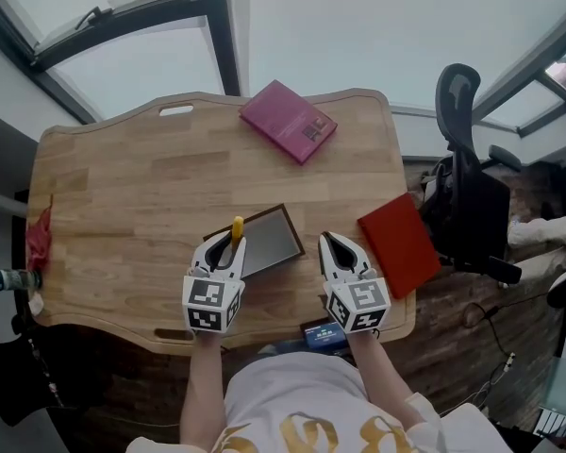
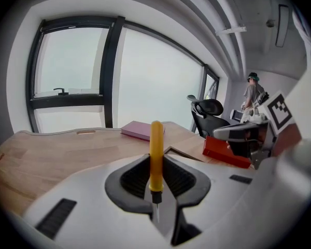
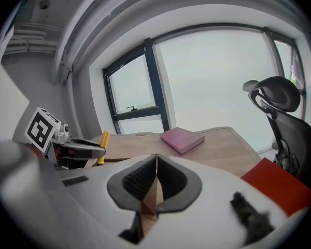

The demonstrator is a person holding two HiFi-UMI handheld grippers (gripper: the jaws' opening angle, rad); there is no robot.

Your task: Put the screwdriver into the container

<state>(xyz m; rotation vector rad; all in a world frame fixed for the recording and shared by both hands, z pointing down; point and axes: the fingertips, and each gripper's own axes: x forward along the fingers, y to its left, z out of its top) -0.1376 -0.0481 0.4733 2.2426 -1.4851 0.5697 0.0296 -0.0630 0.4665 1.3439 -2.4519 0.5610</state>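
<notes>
The risk I see is on the left: the left gripper [image 1: 228, 245] grips the yellow-handled screwdriver [image 2: 156, 154] only at the lower end of its handle, so the long upper part may tip or slip if the hand tilts. The dark, shallow rectangular container [image 1: 275, 242] on the light wooden counter [image 1: 123, 206] has a low rim, so a careless release could let the tool roll out. The screwdriver stands upright between the left fingers [image 2: 132, 179], which are partly closed and press on it. It is at the container's left edge, not yet inside. The right gripper [image 1: 340, 245] has its fingers [image 3: 137, 183] together, holding nothing.
</notes>
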